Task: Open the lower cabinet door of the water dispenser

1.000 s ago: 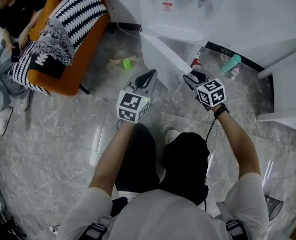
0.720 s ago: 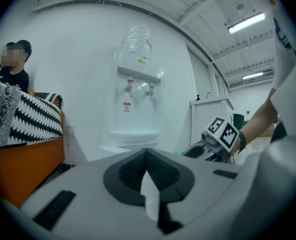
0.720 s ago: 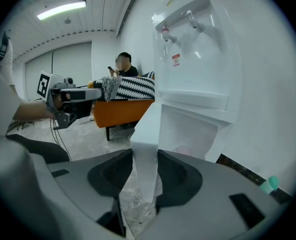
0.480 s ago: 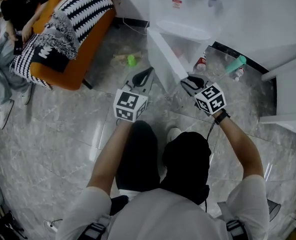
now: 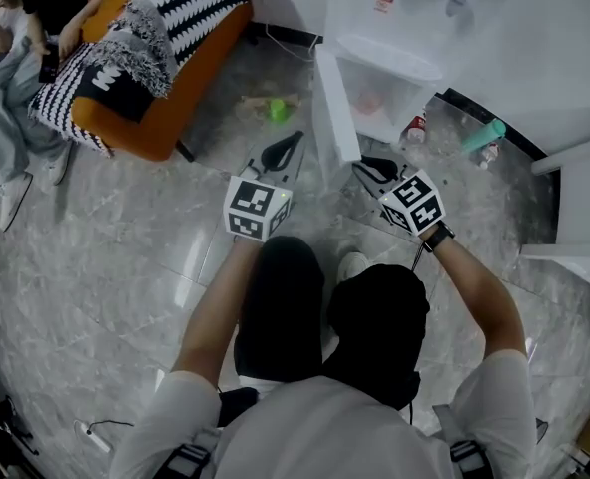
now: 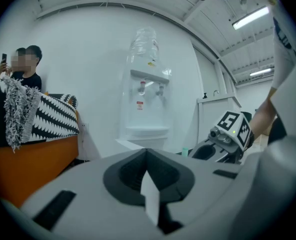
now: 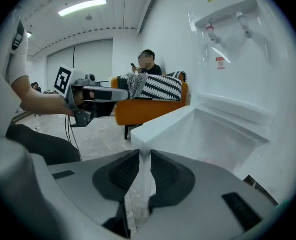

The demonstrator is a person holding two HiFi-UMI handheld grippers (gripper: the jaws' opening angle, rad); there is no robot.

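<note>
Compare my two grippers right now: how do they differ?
The left gripper is shut on nothing; the right gripper pinches the cabinet door at its free edge, its jaws having just closed further. The left gripper hangs beside the door, apart from it; the right gripper touches it. Both point toward the water dispenser.

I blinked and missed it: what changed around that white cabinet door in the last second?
The right gripper has just been closing its jaws on the door, at its free edge, and the door has swung wider open. The left gripper stayed shut and empty beside it. Dispenser and sofa stayed put.
</note>
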